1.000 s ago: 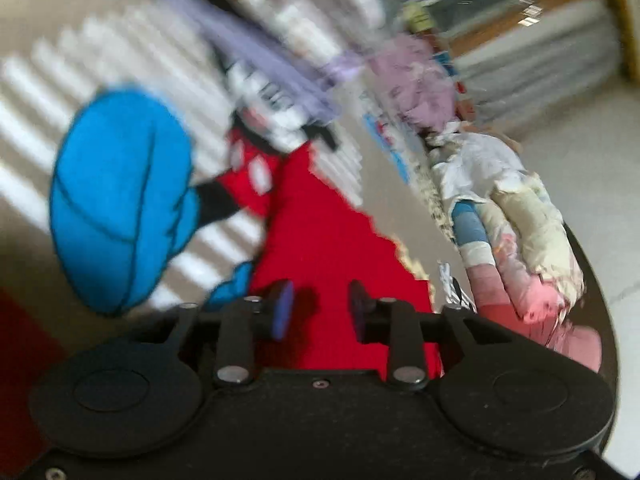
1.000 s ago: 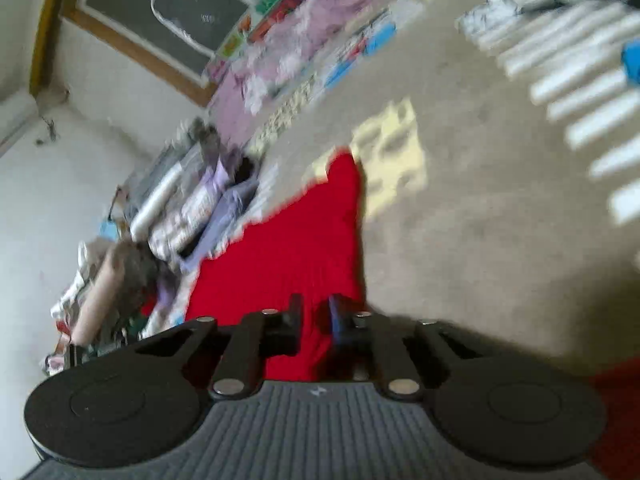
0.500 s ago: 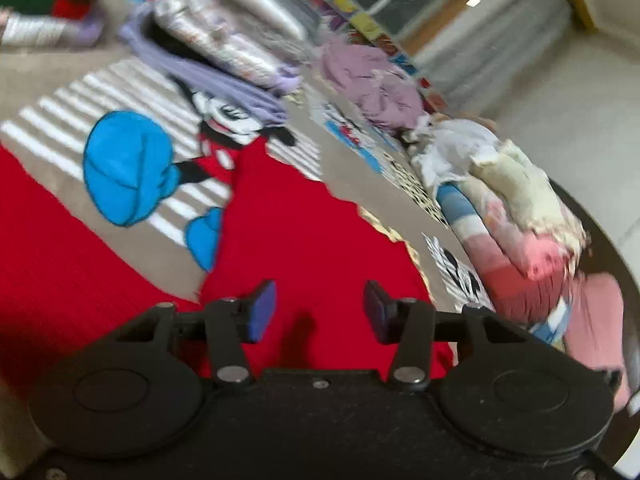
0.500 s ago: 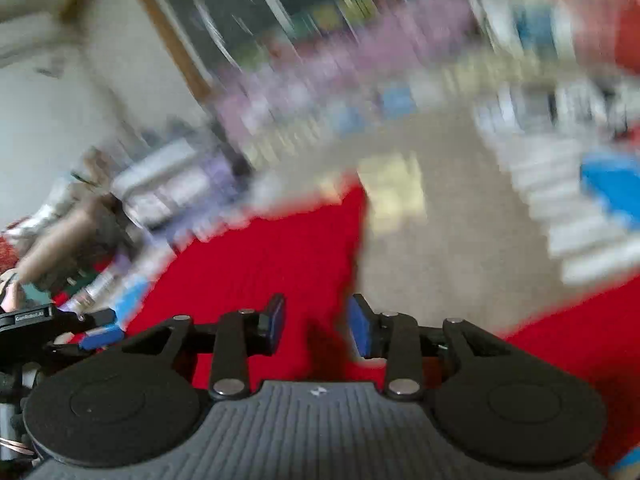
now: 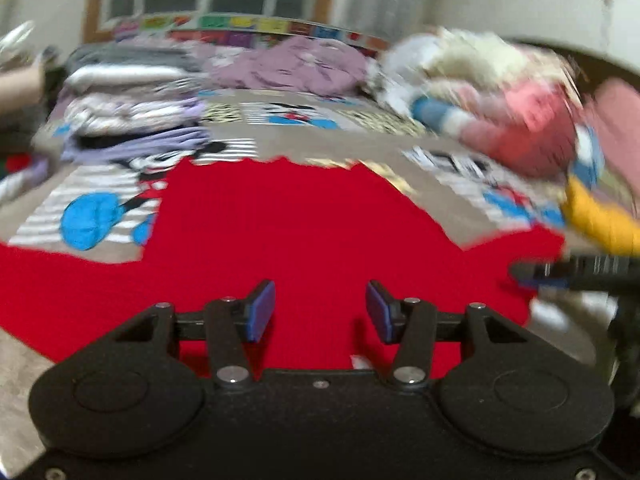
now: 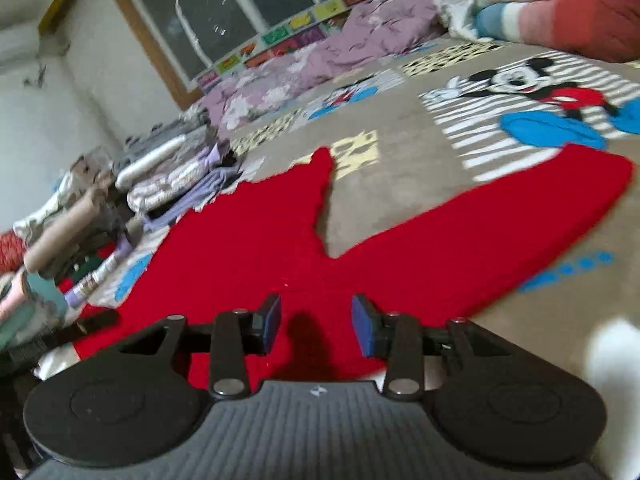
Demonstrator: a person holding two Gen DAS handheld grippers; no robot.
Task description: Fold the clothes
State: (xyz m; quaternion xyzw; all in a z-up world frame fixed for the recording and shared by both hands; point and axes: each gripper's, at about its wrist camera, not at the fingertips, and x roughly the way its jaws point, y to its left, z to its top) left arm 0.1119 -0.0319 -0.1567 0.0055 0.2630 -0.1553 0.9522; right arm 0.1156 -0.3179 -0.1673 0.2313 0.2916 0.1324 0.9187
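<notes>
Below both grippers' parted fingers [image 5: 260, 312], flat red garment [image 5: 288, 232].

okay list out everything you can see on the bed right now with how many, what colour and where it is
red garment: one, red, spread flat on the bedsheet in front of both grippers, one sleeve reaching to the right.
bedsheet: one, tan with cartoon mouse prints and white stripes, under everything.
folded clothes stack: one stack, lilac, white and grey, left side of the bed.
purple bedding: one crumpled heap, purple, far edge under the window.
rolled blankets: one pile, pink, cream and blue, far right.
yellow cloth: one, yellow, right edge, blurred.
window: one, dark, wooden frame, behind the bed.
left gripper: one, black with blue pads, empty, over the garment.
right gripper: one, same colours, jaws opening, nothing between them.
</notes>
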